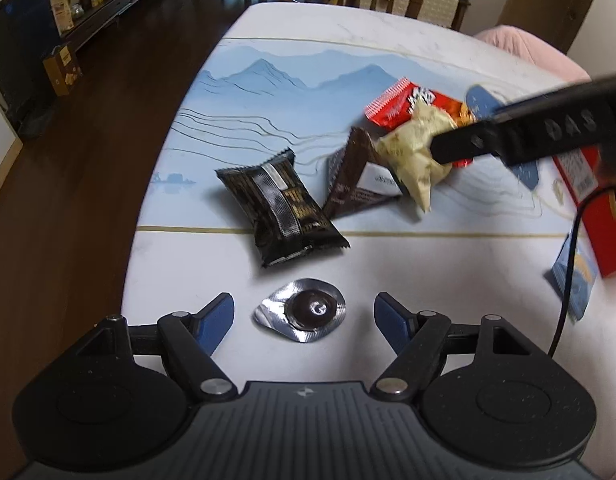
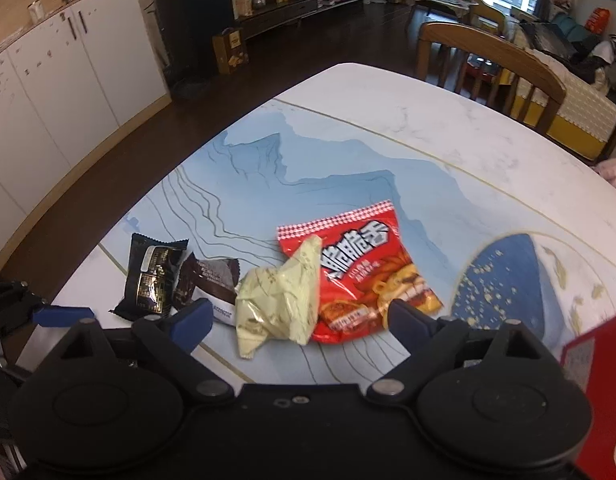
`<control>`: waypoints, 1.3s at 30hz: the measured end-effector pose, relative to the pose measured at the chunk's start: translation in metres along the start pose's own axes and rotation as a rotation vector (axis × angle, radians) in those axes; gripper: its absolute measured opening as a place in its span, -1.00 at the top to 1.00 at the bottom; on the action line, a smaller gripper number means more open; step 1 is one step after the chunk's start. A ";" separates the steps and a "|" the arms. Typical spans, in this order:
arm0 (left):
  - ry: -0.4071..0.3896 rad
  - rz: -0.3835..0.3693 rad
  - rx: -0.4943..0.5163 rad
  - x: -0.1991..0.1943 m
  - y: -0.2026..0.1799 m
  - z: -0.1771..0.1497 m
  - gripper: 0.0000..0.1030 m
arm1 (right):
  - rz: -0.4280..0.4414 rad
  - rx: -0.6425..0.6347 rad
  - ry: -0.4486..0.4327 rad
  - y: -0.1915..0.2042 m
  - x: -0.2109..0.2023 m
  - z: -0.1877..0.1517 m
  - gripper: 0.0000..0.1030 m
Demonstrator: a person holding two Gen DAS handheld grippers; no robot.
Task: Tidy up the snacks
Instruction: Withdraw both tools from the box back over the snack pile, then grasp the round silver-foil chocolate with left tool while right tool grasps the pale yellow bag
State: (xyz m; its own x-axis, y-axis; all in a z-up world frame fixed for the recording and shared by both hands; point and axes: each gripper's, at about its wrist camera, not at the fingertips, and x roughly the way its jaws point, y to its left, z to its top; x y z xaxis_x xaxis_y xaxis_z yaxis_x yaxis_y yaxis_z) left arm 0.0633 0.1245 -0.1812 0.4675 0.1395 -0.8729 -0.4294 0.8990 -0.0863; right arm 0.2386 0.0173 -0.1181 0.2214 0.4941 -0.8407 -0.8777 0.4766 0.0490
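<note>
Hovering over the desk [image 1: 388, 32], the left hand-held gripper [image 1: 303, 312] stands wide apart around a foil cup [image 1: 301, 310], pads clear of it. Spread too, the right hand-held gripper [image 2: 297, 316] straddles a pale green packet [image 2: 277, 300] lying on a red bag [image 2: 368, 268], gripping nothing.

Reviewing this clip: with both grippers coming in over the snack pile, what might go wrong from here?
1. The right gripper straddles the cream packet, which overlaps the red packet and the brown triangular packet; closing may pinch or drag a neighbour.
2. The foil-sealed chocolate between the left gripper fingers lies flat and may slip out.
</note>
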 end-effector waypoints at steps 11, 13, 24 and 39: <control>-0.037 0.048 0.091 0.002 -0.012 -0.005 -0.24 | 0.005 -0.041 0.023 0.006 0.019 0.004 -0.46; -0.040 0.045 0.096 0.001 -0.013 -0.005 -0.14 | 0.002 -0.046 0.023 0.007 0.020 0.004 -0.44; -0.037 0.041 0.084 0.000 -0.013 -0.005 0.09 | -0.003 -0.068 -0.011 0.013 0.018 -0.003 0.16; -0.051 0.022 0.020 -0.017 -0.004 -0.003 0.10 | -0.005 0.044 -0.085 0.006 -0.036 -0.017 0.26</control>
State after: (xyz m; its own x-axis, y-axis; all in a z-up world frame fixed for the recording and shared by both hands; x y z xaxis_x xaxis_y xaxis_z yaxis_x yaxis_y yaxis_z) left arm 0.0544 0.1175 -0.1675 0.4969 0.1797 -0.8490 -0.4250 0.9034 -0.0575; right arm 0.2188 -0.0098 -0.0970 0.2622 0.5505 -0.7926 -0.8576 0.5094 0.0701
